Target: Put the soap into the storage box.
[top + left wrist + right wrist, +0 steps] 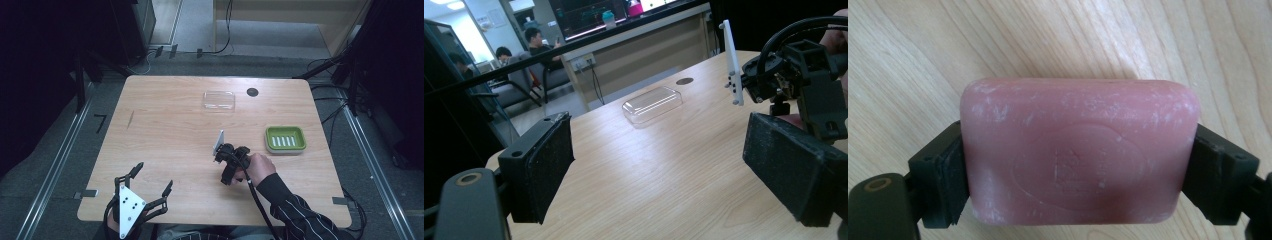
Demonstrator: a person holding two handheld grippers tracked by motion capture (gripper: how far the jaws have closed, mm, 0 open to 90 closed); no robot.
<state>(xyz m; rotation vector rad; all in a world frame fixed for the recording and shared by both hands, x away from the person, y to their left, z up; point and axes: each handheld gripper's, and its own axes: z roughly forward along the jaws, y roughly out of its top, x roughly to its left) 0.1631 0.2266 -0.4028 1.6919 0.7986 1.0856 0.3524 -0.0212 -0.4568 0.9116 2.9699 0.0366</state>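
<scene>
Soap (1078,150) clamped in right tool (1078,172).

Pink soap bar (1079,150) bears an embossed oval stamp, its lettering too worn to read

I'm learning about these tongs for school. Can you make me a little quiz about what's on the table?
1. True or false: the right tongs are squeezing a pink soap bar.
2. What colour is the soap dish near the table's right edge? A) blue B) green C) red
3. Fill in: the left tongs are ____ and hold nothing.

Key
1. True. Both pads press the bar's ends.
2. B. It is green, with white slots inside. A clear plastic lid lies farther back.
3. Open. The pads stand wide apart over the bare wooden table.
</scene>
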